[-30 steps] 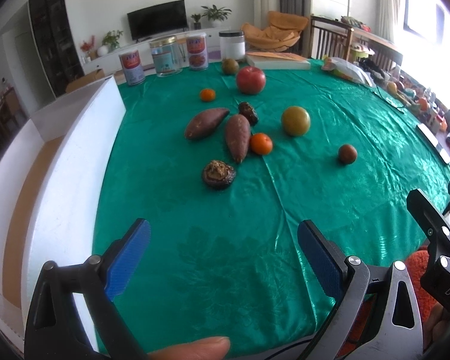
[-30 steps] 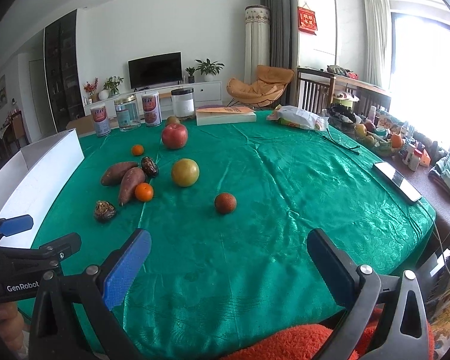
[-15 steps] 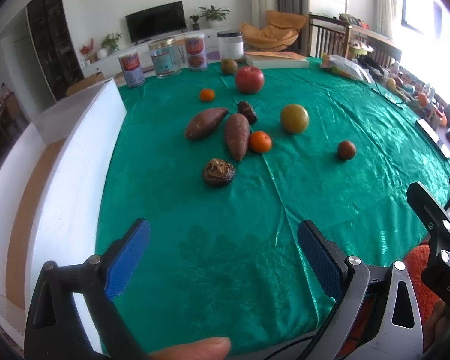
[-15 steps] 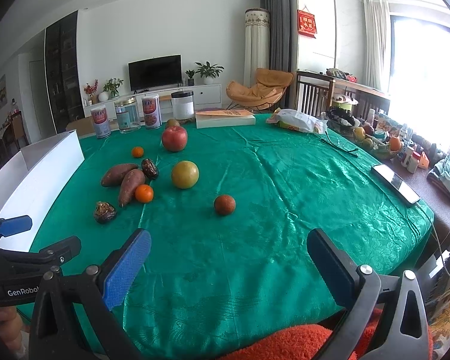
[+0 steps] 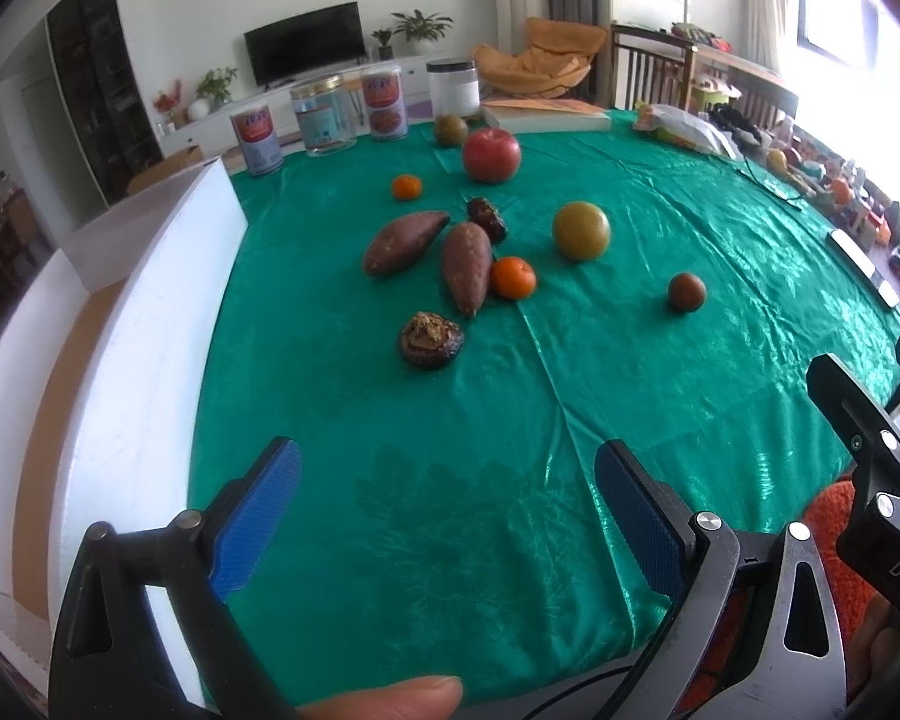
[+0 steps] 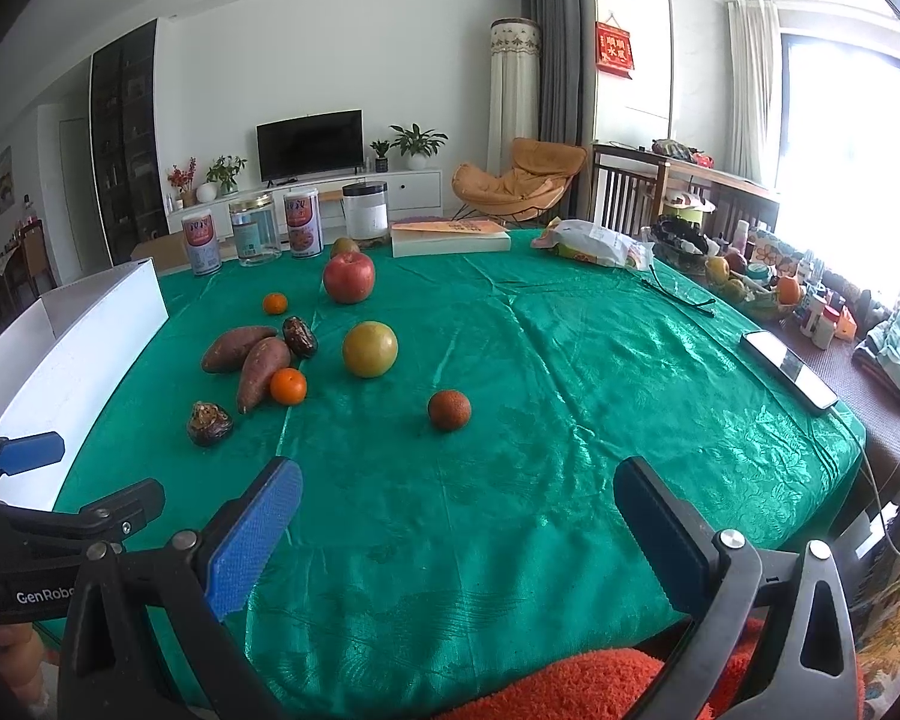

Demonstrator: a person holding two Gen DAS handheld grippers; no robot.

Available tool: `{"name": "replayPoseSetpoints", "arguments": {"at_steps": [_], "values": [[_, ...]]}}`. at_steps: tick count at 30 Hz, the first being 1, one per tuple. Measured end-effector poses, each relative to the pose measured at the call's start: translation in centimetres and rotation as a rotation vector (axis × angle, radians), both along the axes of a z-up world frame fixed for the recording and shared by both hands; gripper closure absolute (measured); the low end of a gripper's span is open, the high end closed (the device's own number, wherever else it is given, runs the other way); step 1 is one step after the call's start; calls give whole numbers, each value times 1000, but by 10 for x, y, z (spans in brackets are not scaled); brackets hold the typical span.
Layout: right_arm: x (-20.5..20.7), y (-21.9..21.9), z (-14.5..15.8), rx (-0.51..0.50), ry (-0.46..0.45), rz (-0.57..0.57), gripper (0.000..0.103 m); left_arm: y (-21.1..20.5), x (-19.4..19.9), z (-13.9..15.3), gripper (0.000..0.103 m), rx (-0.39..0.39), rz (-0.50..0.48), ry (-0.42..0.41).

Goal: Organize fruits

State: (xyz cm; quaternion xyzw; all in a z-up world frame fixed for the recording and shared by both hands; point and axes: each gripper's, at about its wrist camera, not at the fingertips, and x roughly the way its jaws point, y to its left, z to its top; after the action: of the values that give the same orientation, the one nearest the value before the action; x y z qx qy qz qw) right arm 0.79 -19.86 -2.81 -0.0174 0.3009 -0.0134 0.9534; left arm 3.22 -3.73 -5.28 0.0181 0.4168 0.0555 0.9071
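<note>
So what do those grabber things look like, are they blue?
Partly. Each gripper is a black frame with silver bolts and two flat fingers with ridged blue pads. The left gripper has a thin black cable below it, and a bare fingertip shows at the bottom. The right gripper looks the same. White lettering, "GenRobo", marks the left one's black body seen from the right camera.

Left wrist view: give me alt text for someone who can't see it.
The open left gripper hovers empty over the near edge of a green tablecloth, with scattered produce farther off: two sweet potatoes, a red apple, two small oranges, a yellow-green round fruit and a dark mushroom. A white box sits left; cans line the far edge.
</note>
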Motion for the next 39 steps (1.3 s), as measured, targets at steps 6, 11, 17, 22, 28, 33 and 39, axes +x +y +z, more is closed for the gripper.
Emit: {"name": "replayPoseSetpoints", "arguments": {"at_steps": [6, 11, 17, 22, 28, 33, 39], "values": [[2, 0, -2, 3, 15, -1, 0, 0, 0, -2, 4, 5, 2, 3], [7, -1, -6, 1, 47, -17, 0, 3, -1, -2, 4, 6, 12, -1], [10, 0, -9, -9, 72, -23, 0, 3, 1, -6, 4, 11, 16, 15], [13, 0, -13, -23, 98, -36, 0, 1, 0, -5, 4, 19, 12, 11], [19, 3, -18, -58, 141, -44, 0, 1, -1, -5, 4, 25, 19, 14], [27, 9, -25, -119, 192, -74, 0, 2, -1, -5, 4, 32, 26, 14], [37, 6, -22, -155, 253, -114, 0, 3, -4, -1, 4, 43, 34, 13]]}}
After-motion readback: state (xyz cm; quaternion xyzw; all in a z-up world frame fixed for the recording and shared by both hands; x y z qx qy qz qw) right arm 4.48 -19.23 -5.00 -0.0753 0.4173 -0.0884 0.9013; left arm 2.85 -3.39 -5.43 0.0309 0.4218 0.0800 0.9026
